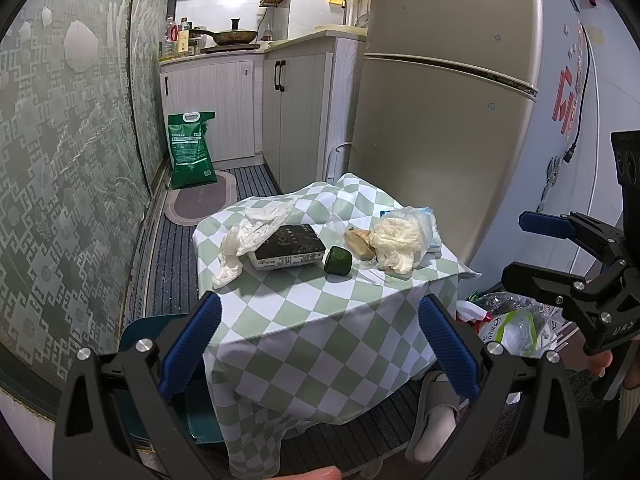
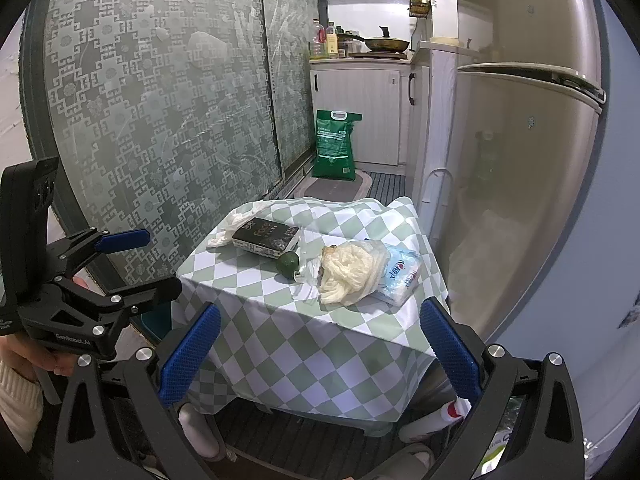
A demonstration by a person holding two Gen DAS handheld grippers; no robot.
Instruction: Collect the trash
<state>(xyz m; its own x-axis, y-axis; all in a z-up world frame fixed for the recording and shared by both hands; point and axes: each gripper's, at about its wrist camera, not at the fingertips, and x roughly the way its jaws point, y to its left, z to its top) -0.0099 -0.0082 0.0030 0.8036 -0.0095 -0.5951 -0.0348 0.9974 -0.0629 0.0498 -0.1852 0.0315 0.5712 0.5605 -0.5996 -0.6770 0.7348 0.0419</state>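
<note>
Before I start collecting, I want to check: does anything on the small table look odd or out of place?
Yes. Crumpled white plastic bags lie loose on the checkered tablecloth, one partly under the black box. A green fruit sits among them.

This is a small home kitchen. At the back a frying pan (image 1: 234, 36) sits on a stove, with oil and sauce bottles (image 1: 178, 38) lined up beside it on a pale counter (image 1: 280, 45) over white cabinets (image 1: 224, 110). A tall beige fridge (image 1: 436, 92) fills the right side, and a green sack of rice (image 1: 191, 149) stands on the floor by a small mat (image 1: 200, 202). Up front — a low table under a green-and-white checked cloth (image 1: 320, 320), with patterned frosted-glass sliding doors (image 2: 160, 100) along the left.
</note>
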